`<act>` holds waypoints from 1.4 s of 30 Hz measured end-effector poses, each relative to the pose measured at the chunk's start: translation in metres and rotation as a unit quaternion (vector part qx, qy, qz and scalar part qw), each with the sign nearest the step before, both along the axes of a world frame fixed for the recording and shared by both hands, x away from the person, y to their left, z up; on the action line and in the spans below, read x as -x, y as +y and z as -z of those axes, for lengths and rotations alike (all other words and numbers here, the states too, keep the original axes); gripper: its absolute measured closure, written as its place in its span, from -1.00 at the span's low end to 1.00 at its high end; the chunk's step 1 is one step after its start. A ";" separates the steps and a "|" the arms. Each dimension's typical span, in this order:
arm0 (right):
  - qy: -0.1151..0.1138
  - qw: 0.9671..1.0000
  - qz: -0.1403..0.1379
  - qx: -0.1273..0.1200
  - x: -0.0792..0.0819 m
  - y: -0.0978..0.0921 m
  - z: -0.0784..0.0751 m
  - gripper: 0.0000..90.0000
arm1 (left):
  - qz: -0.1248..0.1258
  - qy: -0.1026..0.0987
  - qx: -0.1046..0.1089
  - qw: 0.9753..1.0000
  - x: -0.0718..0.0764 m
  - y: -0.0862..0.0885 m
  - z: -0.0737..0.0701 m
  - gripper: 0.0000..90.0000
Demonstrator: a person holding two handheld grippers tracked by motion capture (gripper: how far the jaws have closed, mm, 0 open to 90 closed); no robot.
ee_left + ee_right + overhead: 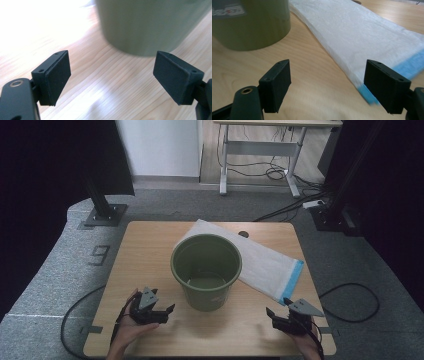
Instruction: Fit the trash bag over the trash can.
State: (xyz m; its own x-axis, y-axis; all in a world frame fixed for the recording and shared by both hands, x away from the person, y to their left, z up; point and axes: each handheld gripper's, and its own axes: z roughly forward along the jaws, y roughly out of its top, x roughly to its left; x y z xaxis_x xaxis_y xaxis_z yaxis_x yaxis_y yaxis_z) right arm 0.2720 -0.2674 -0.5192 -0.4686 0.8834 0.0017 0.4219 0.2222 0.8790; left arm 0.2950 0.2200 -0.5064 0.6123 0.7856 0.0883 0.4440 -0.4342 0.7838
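Note:
An olive-green bucket (206,270) stands upright and empty in the middle of the wooden table (150,245). Behind and to its right lies a flat white bag with a blue end (270,267), partly hidden by the bucket. My left gripper (162,309) is held open near the front left, a short way from the bucket (145,25). My right gripper (280,309) is open at the front right, just short of the bag's blue end (412,63). In the right gripper view the bucket (252,22) sits at the upper left, with the white bag (362,32) across the middle.
A grey carpeted floor surrounds the table. Black stand bases (102,212) sit at the back left and back right. A white desk frame (260,150) with cables stands farther back. A black cable (350,302) loops on the floor at the right.

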 end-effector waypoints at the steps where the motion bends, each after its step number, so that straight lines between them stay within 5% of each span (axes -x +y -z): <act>1: 0.005 1.000 0.001 0.000 -0.017 0.009 -0.001 -0.50 | -0.010 0.004 -0.005 1.000 0.000 0.006 0.002 -0.68; 10: 0.054 0.998 0.002 0.036 -0.084 0.054 0.011 -0.35 | -0.042 0.025 -0.028 0.998 -0.001 0.017 0.013 -0.68; 13: 0.077 0.996 0.019 0.031 -0.094 0.065 0.019 -0.29 | -0.046 0.034 -0.033 0.998 -0.003 0.017 0.016 -0.68; 20: 0.082 0.994 0.029 0.060 -0.107 0.069 0.027 -0.11 | -0.054 0.047 -0.035 0.997 -0.006 0.019 0.017 -0.68; 23: 0.076 0.995 0.042 0.047 -0.115 0.063 0.026 -0.09 | -0.060 0.051 -0.034 0.996 -0.009 0.020 0.018 -0.67; 31: 0.092 0.994 0.049 0.044 -0.118 0.062 0.033 -0.04 | -0.055 0.063 -0.050 0.995 -0.006 0.015 0.027 -0.67; 34: 0.088 0.994 0.056 0.042 -0.118 0.060 0.033 0.26 | -0.054 0.065 -0.058 0.995 -0.006 0.014 0.029 -0.67; 35: 0.087 0.994 0.058 0.044 -0.118 0.055 0.032 0.55 | -0.054 0.064 -0.056 0.995 -0.005 0.014 0.028 -0.67; 36: 0.087 0.994 0.058 0.044 -0.118 0.055 0.032 0.55 | -0.054 0.063 -0.055 0.995 -0.005 0.014 0.027 -0.67; 37: 0.084 0.992 0.066 0.061 -0.115 0.051 0.031 0.78 | -0.055 0.062 -0.052 0.995 -0.003 0.014 0.025 -0.67; 42: 0.084 0.991 0.064 0.085 -0.094 0.035 0.029 0.97 | -0.044 0.066 -0.061 0.995 -0.003 0.009 0.028 -0.67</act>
